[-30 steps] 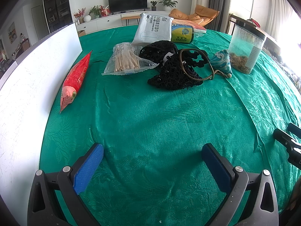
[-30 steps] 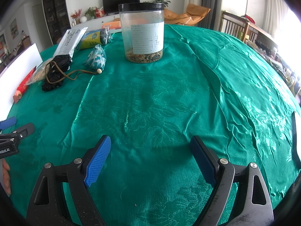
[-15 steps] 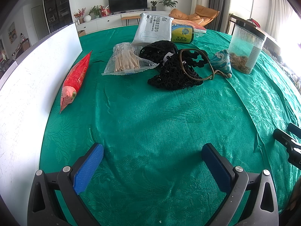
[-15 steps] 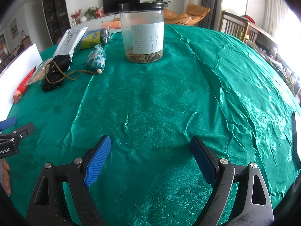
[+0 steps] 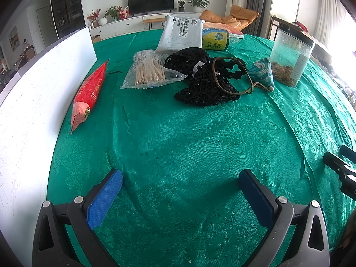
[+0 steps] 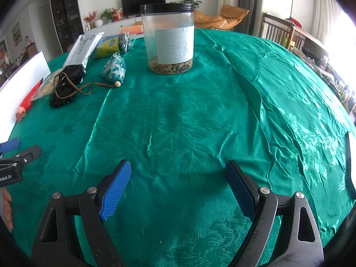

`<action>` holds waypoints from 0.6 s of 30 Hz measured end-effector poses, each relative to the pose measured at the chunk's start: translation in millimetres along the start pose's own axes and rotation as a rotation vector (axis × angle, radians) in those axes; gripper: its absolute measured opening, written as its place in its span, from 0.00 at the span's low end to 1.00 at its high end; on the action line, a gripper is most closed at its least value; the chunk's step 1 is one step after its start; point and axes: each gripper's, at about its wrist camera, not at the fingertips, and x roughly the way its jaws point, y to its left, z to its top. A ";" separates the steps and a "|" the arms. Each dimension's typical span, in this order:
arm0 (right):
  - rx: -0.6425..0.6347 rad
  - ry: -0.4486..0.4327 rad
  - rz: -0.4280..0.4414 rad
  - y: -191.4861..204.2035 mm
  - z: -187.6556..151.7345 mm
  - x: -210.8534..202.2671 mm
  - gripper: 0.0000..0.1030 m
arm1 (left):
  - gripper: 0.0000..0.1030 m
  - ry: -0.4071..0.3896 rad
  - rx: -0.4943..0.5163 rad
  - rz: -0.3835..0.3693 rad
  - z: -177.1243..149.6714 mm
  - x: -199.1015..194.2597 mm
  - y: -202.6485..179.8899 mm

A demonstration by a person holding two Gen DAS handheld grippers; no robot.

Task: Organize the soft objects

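Note:
On the green tablecloth (image 5: 178,133) lie a black crochet bag (image 5: 207,82) with a brown cord, a blue wave-pattern pouch (image 5: 261,75), a clear bag of sticks (image 5: 149,72), a red snack packet (image 5: 89,91) and a grey wipes pack (image 5: 178,33). My left gripper (image 5: 180,184) hovers open over bare cloth, well short of them. My right gripper (image 6: 176,184) is open too, over bare cloth. The black bag (image 6: 64,89) and pouch (image 6: 114,70) lie far to its left.
A clear jar with a black lid (image 6: 170,40) stands ahead of the right gripper. A yellow-green can (image 5: 214,40) lies behind the bag. A white board (image 5: 33,102) stands along the table's left edge. Chairs and a TV cabinet are beyond the table.

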 end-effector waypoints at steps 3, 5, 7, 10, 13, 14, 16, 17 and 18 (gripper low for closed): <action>0.000 0.000 0.000 0.0 0.0 0.1 0.86 | 1.00 0.015 -0.060 -0.072 15.3 -11.2 12.2; 0.000 0.000 0.000 0.3 0.1 0.1 0.86 | 1.00 -0.054 -0.156 -0.137 36.9 -28.9 29.5; 0.000 0.000 0.000 0.1 -0.1 0.2 0.86 | 1.00 -0.104 -0.249 -0.188 66.6 -36.4 47.3; 0.000 0.000 0.000 0.2 -0.2 0.2 0.86 | 0.98 -0.095 -0.346 -0.184 112.9 -20.0 69.0; 0.000 -0.001 0.000 0.1 -0.1 0.2 0.86 | 0.73 -0.039 -0.345 -0.112 146.3 15.5 79.7; 0.000 -0.001 0.000 0.2 -0.1 0.3 0.86 | 0.68 0.000 -0.330 -0.093 154.5 30.3 80.3; 0.000 -0.001 0.000 0.3 -0.2 0.3 0.86 | 0.65 0.065 -0.306 -0.056 163.3 55.7 79.2; 0.000 -0.001 0.000 0.2 -0.2 0.3 0.86 | 0.65 0.084 -0.304 -0.043 165.1 64.5 77.8; 0.000 -0.001 0.000 0.1 -0.2 0.3 0.86 | 0.65 0.096 -0.302 -0.041 164.8 71.7 76.1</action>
